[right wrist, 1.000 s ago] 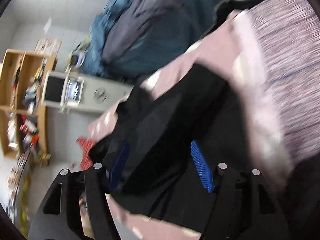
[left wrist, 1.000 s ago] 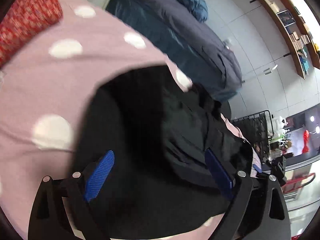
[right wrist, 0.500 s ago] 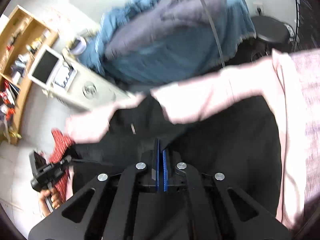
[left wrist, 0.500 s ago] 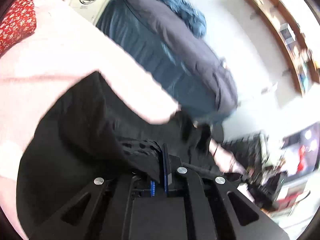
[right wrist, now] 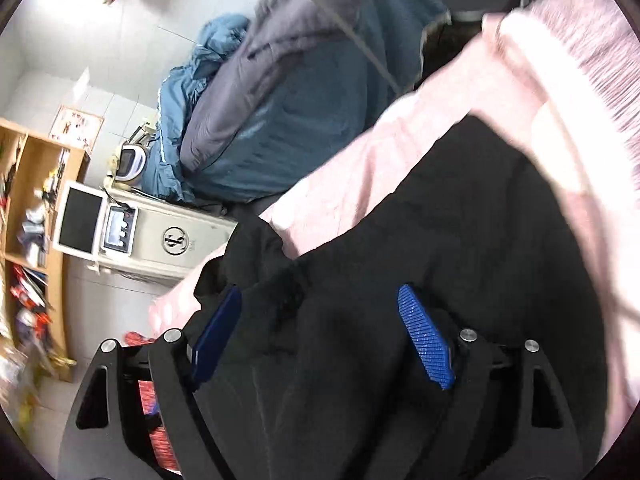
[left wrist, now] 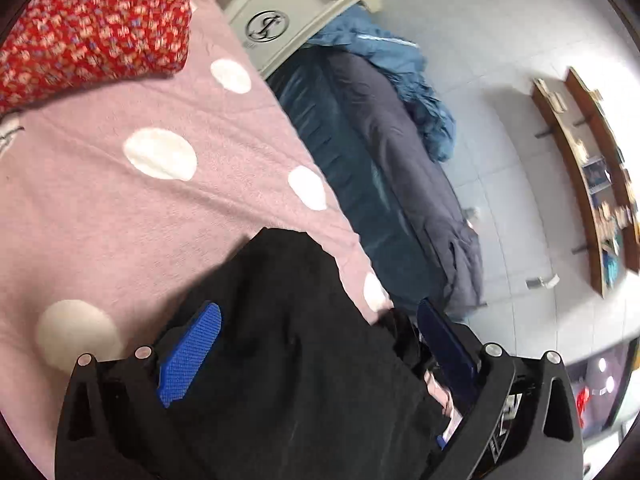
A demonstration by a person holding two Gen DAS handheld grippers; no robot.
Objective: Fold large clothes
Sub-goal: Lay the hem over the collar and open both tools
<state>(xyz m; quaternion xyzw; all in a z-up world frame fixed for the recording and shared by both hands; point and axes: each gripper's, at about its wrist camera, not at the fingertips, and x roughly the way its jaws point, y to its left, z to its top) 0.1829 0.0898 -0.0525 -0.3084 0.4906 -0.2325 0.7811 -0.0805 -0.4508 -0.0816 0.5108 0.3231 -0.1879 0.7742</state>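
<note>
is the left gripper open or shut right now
Open, having just opened: the left gripper's blue fingers stand wide apart over the black garment.

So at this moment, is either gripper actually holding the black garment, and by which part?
Neither. The left gripper and right gripper have just been opening; both stand wide over the black garment, pads not pressing it.

Almost nothing can be read here. The only clear sign is a round emblem with a curly monogram inside, perhaps the letters J and S, printed on the side of a beige machine (left wrist: 280, 20); the right wrist view shows the same emblem (right wrist: 176, 242). A poster (right wrist: 76, 128) on the wall carries red marks, too small to read.
</note>
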